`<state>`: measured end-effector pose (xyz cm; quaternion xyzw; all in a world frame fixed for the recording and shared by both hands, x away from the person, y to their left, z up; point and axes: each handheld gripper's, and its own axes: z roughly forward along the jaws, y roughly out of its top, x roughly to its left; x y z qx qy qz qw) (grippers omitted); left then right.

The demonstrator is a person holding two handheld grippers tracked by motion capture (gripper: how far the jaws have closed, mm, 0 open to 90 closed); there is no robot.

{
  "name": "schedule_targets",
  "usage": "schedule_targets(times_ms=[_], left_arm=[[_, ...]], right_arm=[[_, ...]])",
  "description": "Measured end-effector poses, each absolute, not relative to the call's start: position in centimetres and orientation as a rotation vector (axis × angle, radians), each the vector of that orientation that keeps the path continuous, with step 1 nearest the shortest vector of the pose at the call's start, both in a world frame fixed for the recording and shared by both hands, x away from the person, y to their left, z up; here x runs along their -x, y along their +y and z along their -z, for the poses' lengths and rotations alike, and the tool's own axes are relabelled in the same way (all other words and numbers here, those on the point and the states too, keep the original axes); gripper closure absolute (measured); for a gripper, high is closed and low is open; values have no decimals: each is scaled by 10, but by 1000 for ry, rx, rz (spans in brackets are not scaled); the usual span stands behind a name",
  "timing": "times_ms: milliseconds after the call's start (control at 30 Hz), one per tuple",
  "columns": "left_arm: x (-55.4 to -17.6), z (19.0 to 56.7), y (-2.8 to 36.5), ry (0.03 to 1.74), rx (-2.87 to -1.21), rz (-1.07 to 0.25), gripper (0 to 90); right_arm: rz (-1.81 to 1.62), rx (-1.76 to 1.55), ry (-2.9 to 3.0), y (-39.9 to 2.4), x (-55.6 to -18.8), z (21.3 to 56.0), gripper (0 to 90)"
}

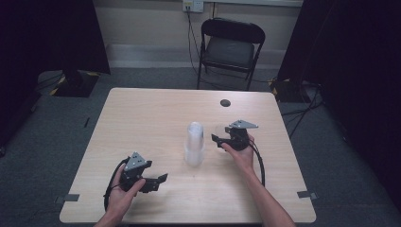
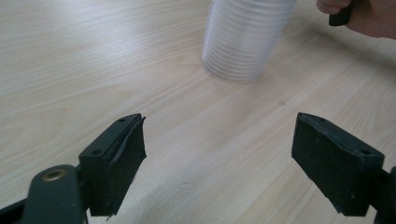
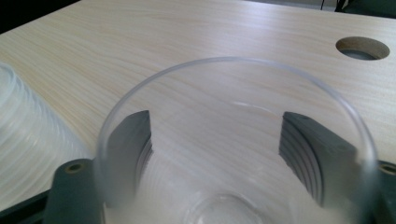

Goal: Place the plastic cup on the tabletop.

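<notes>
A tall stack of clear plastic cups [image 1: 194, 144] [image 2: 245, 37] stands upright at the table's middle; its ribbed side also edges the right gripper view [image 3: 23, 140]. Just right of it, a single clear cup [image 1: 220, 130] [image 3: 224, 205] stands upright between the jaws of my right gripper [image 1: 216, 139] [image 3: 217, 135]. The jaws flank the cup's lower wall with a small gap on each side, so the gripper is open. My left gripper [image 1: 161, 182] [image 2: 219, 144] rests near the front left of the table, wide open with nothing between its jaws, aimed at the stack.
The light wooden table [image 1: 142, 118] has a round cable hole [image 1: 225, 102] [image 3: 363, 48] at its back right. A black folding chair [image 1: 231, 47] stands behind the table. The right hand [image 2: 369, 18] appears at the top right of the left gripper view.
</notes>
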<state>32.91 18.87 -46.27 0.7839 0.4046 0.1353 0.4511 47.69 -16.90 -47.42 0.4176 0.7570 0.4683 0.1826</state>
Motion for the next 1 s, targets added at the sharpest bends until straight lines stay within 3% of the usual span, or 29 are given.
schedule_targets(times_ms=[500,633,1000], left_arm=[[-331,463,191,1013,-1932,-337,172],[-333,463,194,1023,-1922,-341,172],[-336,460,205,1051,-1898,-371,172]], right_arm=[[-1288,-1217,2141,-176,-472,479,151],[-1303,-1215,2154,-179,-469,478,186],[-1300,-1221,2183,-188,-455,473,157]])
